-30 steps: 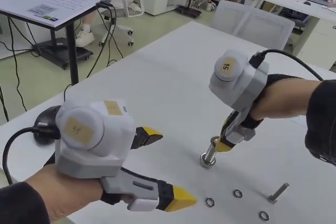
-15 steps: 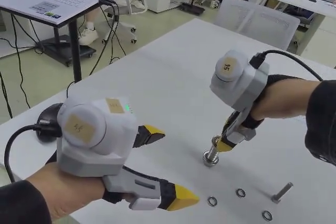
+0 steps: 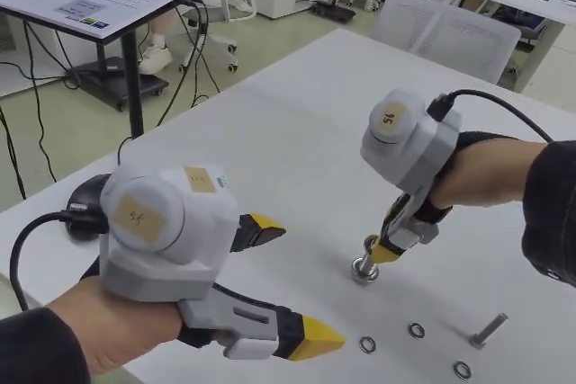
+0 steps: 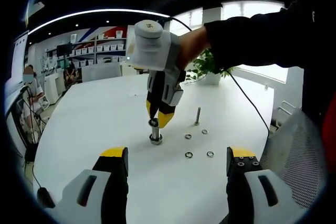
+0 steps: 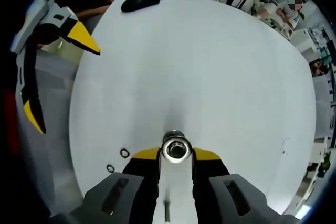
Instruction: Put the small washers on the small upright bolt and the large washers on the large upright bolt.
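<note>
The right gripper [image 3: 385,249] stands steeply over the large bolt [image 3: 364,265], which is upright near the middle of the bench [image 3: 288,123]. Its jaws are drawn in on a ring that looks like a large washer [image 5: 176,148], held at the top of the bolt's shaft. In the right gripper view the ring sits squarely between the two yellow tips, so the step in hand appears to be slipping this washer down over the shaft. To do it well, the washer should be flat and its hole centred on the shaft before the jaws let go; a tilted ring would likely catch on the thread or flick off sideways. Opening the jaws only a little and then lifting straight up should avoid knocking the bolt, which seems to stand free on its own head. Whether other washers already lie at the bolt's foot I cannot tell. The left gripper [image 3: 292,285] hovers at the near left of the bench with its jaws wide apart and nothing between them. Several small washers [image 3: 416,330] lie loose on the bench near the small bolt [image 4: 198,115], which stands apart from the large one. They look like the pieces to fetch next.
</note>
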`<act>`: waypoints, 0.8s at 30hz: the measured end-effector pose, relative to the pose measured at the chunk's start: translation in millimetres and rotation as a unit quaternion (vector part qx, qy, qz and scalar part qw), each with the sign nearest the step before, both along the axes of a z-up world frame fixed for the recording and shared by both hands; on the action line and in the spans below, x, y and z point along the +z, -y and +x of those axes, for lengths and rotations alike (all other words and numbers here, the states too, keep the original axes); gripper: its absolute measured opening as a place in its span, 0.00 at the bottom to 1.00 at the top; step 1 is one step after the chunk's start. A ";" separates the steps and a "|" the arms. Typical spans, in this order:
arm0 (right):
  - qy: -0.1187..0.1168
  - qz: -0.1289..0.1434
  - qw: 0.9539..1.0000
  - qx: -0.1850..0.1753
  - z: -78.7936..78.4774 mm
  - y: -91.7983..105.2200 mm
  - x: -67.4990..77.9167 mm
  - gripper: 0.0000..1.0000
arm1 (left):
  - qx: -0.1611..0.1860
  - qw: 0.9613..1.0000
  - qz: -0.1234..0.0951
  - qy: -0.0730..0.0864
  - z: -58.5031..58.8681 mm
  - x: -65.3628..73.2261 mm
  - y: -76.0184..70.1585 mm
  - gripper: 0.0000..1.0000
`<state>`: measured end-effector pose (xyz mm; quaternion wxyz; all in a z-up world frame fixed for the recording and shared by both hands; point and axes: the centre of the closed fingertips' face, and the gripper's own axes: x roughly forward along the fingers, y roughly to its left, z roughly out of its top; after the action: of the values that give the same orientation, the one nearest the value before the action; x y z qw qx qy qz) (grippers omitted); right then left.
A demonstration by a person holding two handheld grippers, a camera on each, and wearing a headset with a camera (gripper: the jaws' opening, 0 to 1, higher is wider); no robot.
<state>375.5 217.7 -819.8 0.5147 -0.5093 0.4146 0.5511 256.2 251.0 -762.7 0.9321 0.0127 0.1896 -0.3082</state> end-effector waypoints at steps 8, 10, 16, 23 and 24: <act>-0.006 -0.004 1.000 0.002 -2.5 0.0 -6.0 0.24 | 0.001 1.000 0.000 -0.002 0.4 -0.6 -0.1 0.76; -0.005 -0.006 1.000 0.002 -2.8 0.9 -7.9 0.24 | 0.002 1.000 0.000 -0.002 0.6 -0.8 -0.2 0.76; -0.010 -0.009 1.000 0.001 0.2 2.0 -19.5 0.24 | 0.003 1.000 -0.001 -0.003 1.0 -0.9 -0.4 0.76; -0.015 -0.011 1.000 -0.005 4.4 2.7 -31.0 0.24 | 0.003 1.000 -0.001 -0.004 1.2 -1.5 -0.4 0.76; -0.016 -0.012 1.000 -0.006 3.6 2.6 -31.6 0.24 | 0.003 1.000 0.000 -0.004 1.2 -1.7 -0.4 0.76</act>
<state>379.0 215.1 -851.3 0.5052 -0.5043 0.4324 0.5509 257.4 251.3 -764.5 0.9321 0.0105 0.1936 -0.3058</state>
